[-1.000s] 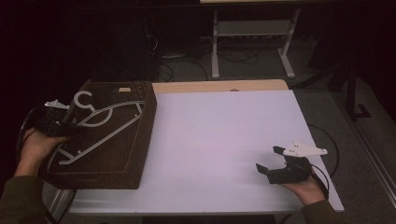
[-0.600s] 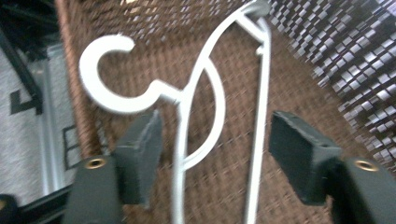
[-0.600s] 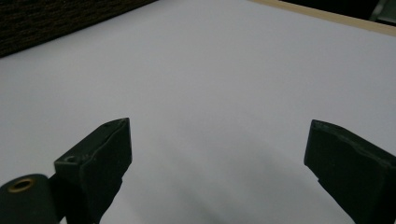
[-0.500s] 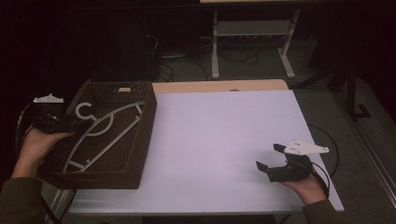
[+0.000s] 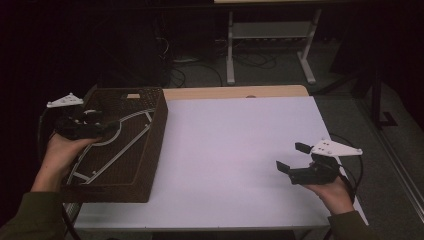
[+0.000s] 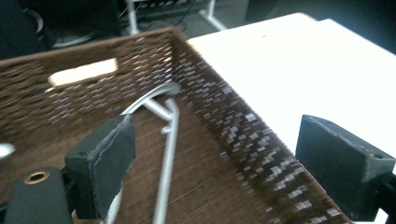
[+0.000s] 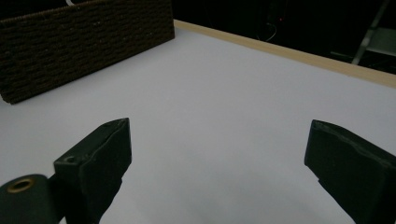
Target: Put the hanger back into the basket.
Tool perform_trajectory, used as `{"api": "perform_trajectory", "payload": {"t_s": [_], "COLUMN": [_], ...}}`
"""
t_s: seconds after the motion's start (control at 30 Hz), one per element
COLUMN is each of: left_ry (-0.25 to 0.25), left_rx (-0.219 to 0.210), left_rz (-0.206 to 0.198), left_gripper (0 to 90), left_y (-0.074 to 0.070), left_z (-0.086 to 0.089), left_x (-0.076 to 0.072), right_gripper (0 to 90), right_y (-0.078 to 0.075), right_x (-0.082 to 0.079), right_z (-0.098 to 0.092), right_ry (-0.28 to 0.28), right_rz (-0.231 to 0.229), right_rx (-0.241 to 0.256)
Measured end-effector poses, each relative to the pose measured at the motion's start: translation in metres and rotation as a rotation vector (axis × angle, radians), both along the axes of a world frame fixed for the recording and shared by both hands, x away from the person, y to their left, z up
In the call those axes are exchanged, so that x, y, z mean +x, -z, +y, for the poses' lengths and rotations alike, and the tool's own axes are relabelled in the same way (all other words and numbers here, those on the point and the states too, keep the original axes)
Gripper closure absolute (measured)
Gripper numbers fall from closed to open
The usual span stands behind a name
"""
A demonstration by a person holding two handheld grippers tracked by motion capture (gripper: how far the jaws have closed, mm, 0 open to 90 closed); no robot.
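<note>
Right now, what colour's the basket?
Dark brown woven wicker basket; the weave shows best in the left gripper view.

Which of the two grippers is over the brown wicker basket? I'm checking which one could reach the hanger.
The left gripper, jaws open over the brown wicker basket with the white hanger. The right gripper hangs over bare white table.

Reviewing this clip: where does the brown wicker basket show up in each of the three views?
High view: the wicker basket sits at the table's left, a white hanger lying in it.
Left gripper view: its inner walls and floor take up the left and middle, hanger inside.
Right gripper view: its outer wall stands top left.
Shared landmark: the white tabletop beside the basket.
</note>
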State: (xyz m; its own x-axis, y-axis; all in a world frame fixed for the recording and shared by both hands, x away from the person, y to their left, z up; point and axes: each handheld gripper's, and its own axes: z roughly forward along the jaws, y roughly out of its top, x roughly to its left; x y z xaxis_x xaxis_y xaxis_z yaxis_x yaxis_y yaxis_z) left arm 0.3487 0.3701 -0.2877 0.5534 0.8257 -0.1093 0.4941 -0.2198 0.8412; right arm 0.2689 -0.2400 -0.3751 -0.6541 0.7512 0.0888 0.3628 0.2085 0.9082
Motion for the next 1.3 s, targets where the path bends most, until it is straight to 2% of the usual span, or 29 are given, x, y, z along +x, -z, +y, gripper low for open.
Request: {"api": "perform_trajectory", "payload": {"t_s": [0.17, 0.2, 0.47, 0.53, 0.67, 0.87, 0.93, 1.13, 1.3], "left_ry": [0.046, 0.056, 0.119, 0.124, 0.137, 0.171, 0.177, 0.217, 0.233], "left_rx": [-0.038, -0.057, -0.112, -0.125, -0.183, -0.228, -0.249, -0.266, -0.270], "left_rz": [-0.048, -0.058, -0.109, -0.126, -0.146, -0.173, -0.195, -0.238, -0.236], "left_gripper": [10.9, 10.9, 10.6, 10.3, 8.3, 2.9, 2.9, 2.1, 2.1], "left_y": [0.002, 0.003, 0.014, 0.017, 0.023, 0.029, 0.030, 0.033, 0.037], "left_z": [-0.022, -0.026, -0.057, -0.063, -0.075, -0.091, -0.093, -0.100, -0.105], "left_x": [-0.008, -0.009, -0.020, -0.023, -0.029, -0.037, -0.040, -0.047, -0.050], "right_gripper": [7.0, 7.0, 6.9, 6.7, 5.6, 1.5, 0.4, 0.4, 0.4], "right_y": [-0.010, -0.012, -0.029, -0.034, -0.041, -0.051, -0.054, -0.059, -0.059], "right_x": [0.006, 0.007, 0.015, 0.016, 0.019, 0.019, 0.019, 0.019, 0.019], "right_z": [0.002, 0.002, 0.005, 0.007, 0.009, 0.011, 0.011, 0.010, 0.010], "right_ry": [-0.009, -0.006, -0.024, -0.025, -0.040, -0.041, -0.050, -0.068, -0.070], "right_rz": [-0.030, -0.033, -0.073, -0.079, -0.095, -0.114, -0.117, -0.148, -0.140], "right_rx": [0.015, 0.024, 0.070, 0.083, 0.109, 0.132, 0.143, 0.183, 0.181]}}
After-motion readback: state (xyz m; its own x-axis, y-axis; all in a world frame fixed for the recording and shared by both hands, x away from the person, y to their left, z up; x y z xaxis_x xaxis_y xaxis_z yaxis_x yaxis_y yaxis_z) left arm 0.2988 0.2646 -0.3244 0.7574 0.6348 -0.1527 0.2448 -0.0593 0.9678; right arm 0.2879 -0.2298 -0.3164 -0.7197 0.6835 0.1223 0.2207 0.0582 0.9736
